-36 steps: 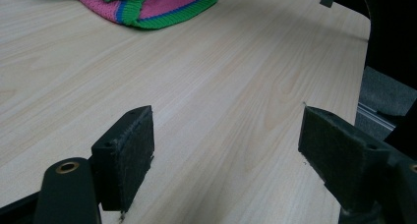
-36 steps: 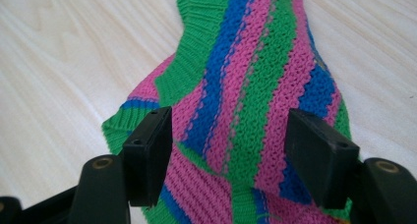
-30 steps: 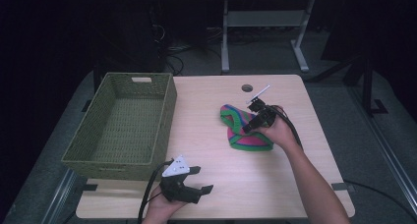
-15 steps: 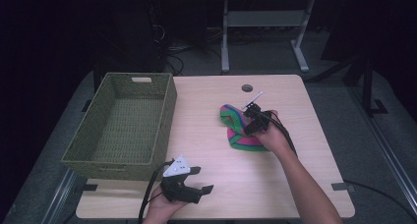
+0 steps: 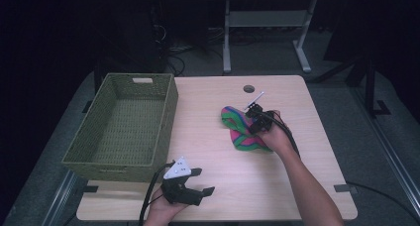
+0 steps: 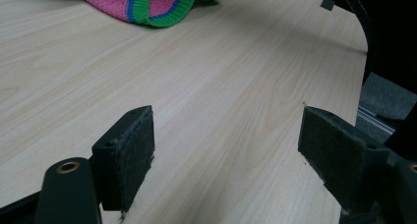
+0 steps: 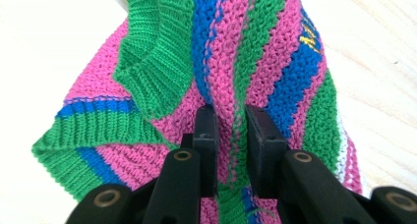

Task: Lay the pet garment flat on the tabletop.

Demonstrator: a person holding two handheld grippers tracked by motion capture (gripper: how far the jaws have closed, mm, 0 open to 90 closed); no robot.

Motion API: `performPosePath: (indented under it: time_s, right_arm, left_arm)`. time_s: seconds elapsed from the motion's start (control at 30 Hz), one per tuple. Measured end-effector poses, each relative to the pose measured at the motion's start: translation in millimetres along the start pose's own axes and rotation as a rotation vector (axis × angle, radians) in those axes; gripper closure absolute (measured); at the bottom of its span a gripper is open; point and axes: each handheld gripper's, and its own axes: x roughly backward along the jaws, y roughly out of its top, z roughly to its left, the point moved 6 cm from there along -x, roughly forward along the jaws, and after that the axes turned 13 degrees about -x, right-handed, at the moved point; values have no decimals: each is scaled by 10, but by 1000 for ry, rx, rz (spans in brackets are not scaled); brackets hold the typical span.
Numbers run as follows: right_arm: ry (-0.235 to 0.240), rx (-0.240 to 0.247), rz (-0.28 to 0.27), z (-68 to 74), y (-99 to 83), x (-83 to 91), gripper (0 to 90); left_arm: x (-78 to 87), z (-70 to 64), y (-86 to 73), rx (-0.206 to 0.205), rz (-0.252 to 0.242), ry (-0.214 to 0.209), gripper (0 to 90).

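**Right gripper pinching the striped knit, basket waiting**

The right gripper [image 5: 253, 118] is biting into the striped knitted garment [image 5: 243, 132], which is lying crumpled on the light wooden table [image 5: 208, 137], right of the middle. In the right gripper view its 2 black jaws are squeezing a raised fold of the pink, green and blue knit [image 7: 231, 67] between them, with only that ridge of wool in the gap. Pinching a fold rather than an edge looks sensible to me: soft cloth gives no firm rim, so a gathered ridge is offering the surest hold for lifting.

The left gripper [image 5: 195, 181] is hovering low at the near edge of the table, well apart from the garment. In the left gripper view its jaws are standing wide apart over bare wood, holding nothing, with a ribbed hem of the knit [image 6: 162, 5] showing far off. It seems to be kept back so as not to crowd the working hand.

The green woven basket [image 5: 124, 127] is sitting empty on the left side of the table, probably the garment's destination.
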Motion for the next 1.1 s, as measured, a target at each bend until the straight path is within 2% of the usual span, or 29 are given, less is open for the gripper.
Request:
performPosePath:
  time_s: [0.07, 0.13, 0.23, 0.3, 0.63, 0.67, 0.73, 0.77, 0.83, 0.9, 1.0, 1.1]
  right_arm:
    - [25, 1, 0, -12, -4, 17, 765]
    - [62, -25, -9, -42, -11, 59, 771]
    - [75, -35, -17, -76, -14, 94, 775]
    - [118, -51, -26, -113, -24, 162, 783]
    - [180, -75, -59, -173, -20, 336, 786]
    - [200, -89, -62, -186, -5, 404, 787]
    - [206, -84, -68, -193, 8, 433, 787]
    - [206, -87, -82, -202, 29, 511, 790]
    - [216, -86, -88, -208, 37, 538, 790]
    - [224, -97, -98, -226, 40, 647, 791]
    - [229, -95, -100, -237, 35, 685, 791]
    - [219, -102, -126, -267, 32, 739, 793]
  left_arm:
    - [-3, 5, -3, 2, 1, -4, 213]
    - [-14, 6, -4, 10, 2, -6, 214]
    - [-15, 10, -4, 1, 4, -5, 214]
    - [-11, 6, 0, -2, 4, 1, 216]
    - [-7, 21, 1, 0, -3, -2, 224]
    - [-8, 25, 0, 0, -5, -3, 223]
    - [-3, 18, 6, 8, -12, -3, 223]
    - [1, 19, 6, 4, -11, -3, 222]
    - [8, 17, 7, 0, -10, -2, 223]
    - [9, 14, 7, 2, -11, -1, 223]
    - [15, 22, -2, -2, -4, 1, 223]
    - [17, 21, 4, -4, -7, 5, 223]
